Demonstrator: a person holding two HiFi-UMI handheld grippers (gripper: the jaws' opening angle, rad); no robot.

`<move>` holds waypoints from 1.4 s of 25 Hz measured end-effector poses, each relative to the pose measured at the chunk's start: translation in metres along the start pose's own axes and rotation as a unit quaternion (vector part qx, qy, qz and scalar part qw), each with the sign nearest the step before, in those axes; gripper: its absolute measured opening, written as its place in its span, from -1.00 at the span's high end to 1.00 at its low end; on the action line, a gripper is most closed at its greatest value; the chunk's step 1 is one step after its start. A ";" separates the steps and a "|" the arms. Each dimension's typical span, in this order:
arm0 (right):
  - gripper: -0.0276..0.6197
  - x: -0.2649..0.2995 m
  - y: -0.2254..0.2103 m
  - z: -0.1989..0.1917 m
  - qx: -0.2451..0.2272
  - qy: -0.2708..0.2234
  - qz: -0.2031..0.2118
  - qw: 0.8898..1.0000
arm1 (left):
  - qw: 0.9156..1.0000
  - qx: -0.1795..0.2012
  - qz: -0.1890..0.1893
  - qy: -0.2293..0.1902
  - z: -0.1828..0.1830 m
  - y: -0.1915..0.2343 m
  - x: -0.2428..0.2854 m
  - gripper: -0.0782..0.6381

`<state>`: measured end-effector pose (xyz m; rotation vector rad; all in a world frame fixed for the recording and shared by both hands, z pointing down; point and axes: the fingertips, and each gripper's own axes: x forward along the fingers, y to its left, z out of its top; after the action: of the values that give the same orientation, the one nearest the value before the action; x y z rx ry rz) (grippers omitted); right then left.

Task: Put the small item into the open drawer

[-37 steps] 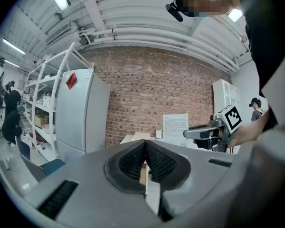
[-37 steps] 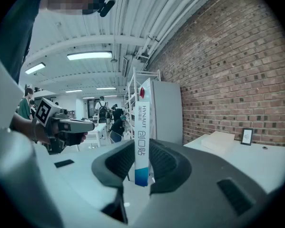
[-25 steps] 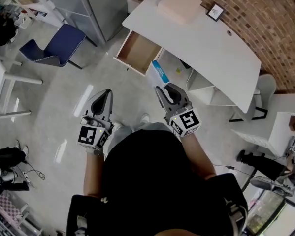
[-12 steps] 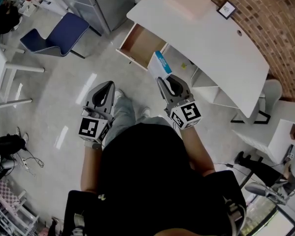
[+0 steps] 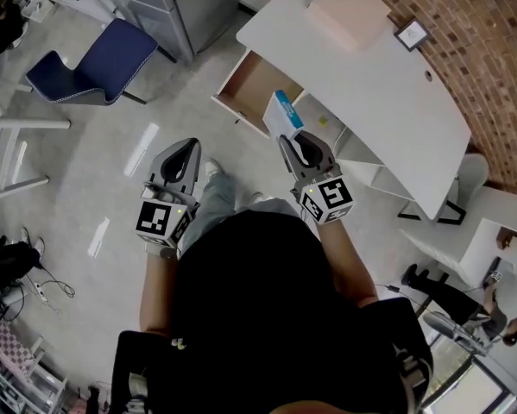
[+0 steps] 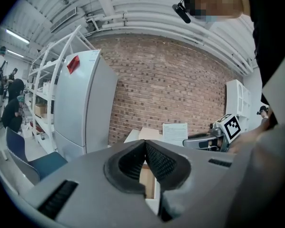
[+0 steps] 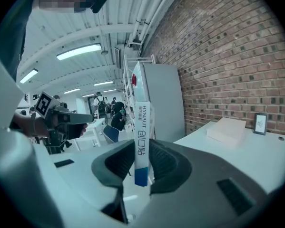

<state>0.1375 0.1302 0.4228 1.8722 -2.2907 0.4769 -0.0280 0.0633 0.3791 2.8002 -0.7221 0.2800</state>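
Observation:
My right gripper (image 5: pixel 294 144) is shut on a small flat white-and-blue box (image 5: pixel 281 116), which stands upright between its jaws (image 7: pixel 143 141). The box hangs just short of the open wooden drawer (image 5: pixel 252 89) that juts from the white desk (image 5: pixel 370 76). In the right gripper view the box (image 7: pixel 142 137) sticks up from the dark pads (image 7: pixel 163 163). My left gripper (image 5: pixel 182 155) is shut with nothing in it, held over the floor left of the right one. Its closed jaws fill the left gripper view, and the drawer (image 6: pixel 146 182) shows behind them.
A pink pad (image 5: pixel 349 11) and a small framed picture (image 5: pixel 411 34) lie on the desk. A blue chair (image 5: pixel 90 61) stands at the left near a grey cabinet (image 5: pixel 193 7). White shelving (image 5: pixel 362 158) sits under the desk. Brick wall (image 5: pixel 482 50) behind.
Both grippers and the person have come closer to the desk. The box has moved toward the drawer. The jaws look the same.

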 end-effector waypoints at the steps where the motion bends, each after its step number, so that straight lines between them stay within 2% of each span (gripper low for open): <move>1: 0.60 0.012 -0.001 -0.001 0.001 0.006 -0.003 1.000 | 1.000 -0.001 -0.002 0.005 -0.001 0.010 0.003 0.78; 6: 0.61 0.067 -0.005 -0.006 0.000 0.040 -0.017 0.999 | 1.000 0.002 -0.010 0.023 -0.006 0.057 0.014 0.78; 10: 0.61 0.100 -0.005 -0.014 -0.006 0.077 -0.023 0.997 | 0.999 -0.012 -0.002 0.032 -0.009 0.090 0.017 0.78; 14: 0.60 0.126 -0.006 -0.027 -0.011 0.114 -0.004 0.993 | 0.999 -0.009 0.000 0.036 -0.013 0.106 0.023 0.78; 19: 0.60 0.152 -0.015 -0.046 -0.022 0.162 0.026 0.986 | 0.998 -0.045 0.026 0.047 -0.015 0.112 0.029 0.78; 27: 0.60 0.185 -0.043 -0.090 -0.029 0.234 0.083 0.968 | 0.990 -0.077 0.084 0.080 -0.034 0.113 0.040 0.78; 32: 0.60 0.205 -0.059 -0.135 -0.046 0.286 0.121 0.950 | 0.980 -0.104 0.130 0.108 -0.056 0.108 0.042 0.78; 35: 0.60 0.218 -0.070 -0.164 -0.060 0.314 0.133 0.938 | 0.976 -0.122 0.146 0.110 -0.067 0.111 0.047 0.78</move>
<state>0.1445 -0.0298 0.6543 1.1242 -2.0594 0.8091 -0.0512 -0.0342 0.4738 2.3827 -1.0362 0.5064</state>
